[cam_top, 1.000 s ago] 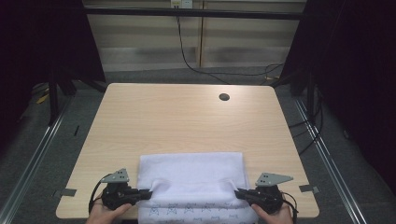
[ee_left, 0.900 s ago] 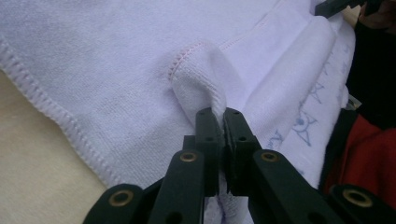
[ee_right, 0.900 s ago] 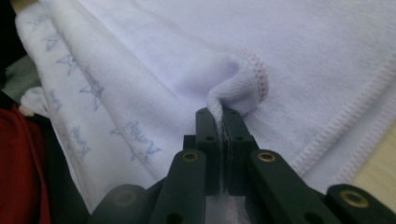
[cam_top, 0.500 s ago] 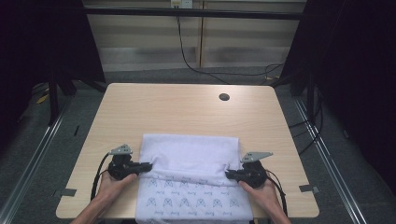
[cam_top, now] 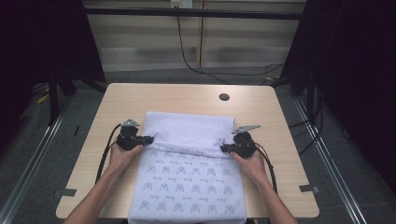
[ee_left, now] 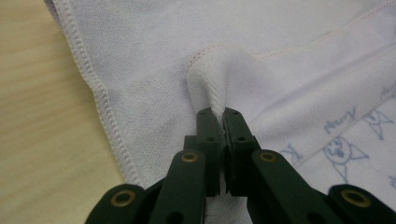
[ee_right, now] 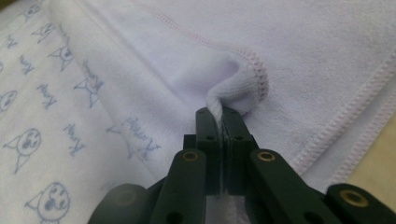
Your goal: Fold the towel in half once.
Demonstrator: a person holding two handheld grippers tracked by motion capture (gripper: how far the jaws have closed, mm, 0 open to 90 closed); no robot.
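Observation:
A white towel (cam_top: pixel 187 182) printed with small blue cat faces lies on the wooden table (cam_top: pixel 116 100); its near end hangs over the front edge. A plain white flap (cam_top: pixel 189 128) of it is folded over toward the far side. My left gripper (cam_top: pixel 149 139) is shut on the flap's left corner, where cloth bunches between the jaws (ee_left: pixel 219 100). My right gripper (cam_top: pixel 224 148) is shut on the flap's right corner, with the stitched hem pinched (ee_right: pixel 233 95). A hand holds each gripper from the near side.
A dark round hole (cam_top: pixel 224 97) sits in the table's far right part. Bare wood lies beyond the towel and at both sides. Black cables trail from both grippers along the forearms. Metal rails run along the floor left and right.
Both grippers have carried the towel's pinched edge away from the person, from the near edge to mid-table. The plain flap now lies farther back, and more of the printed side shows.

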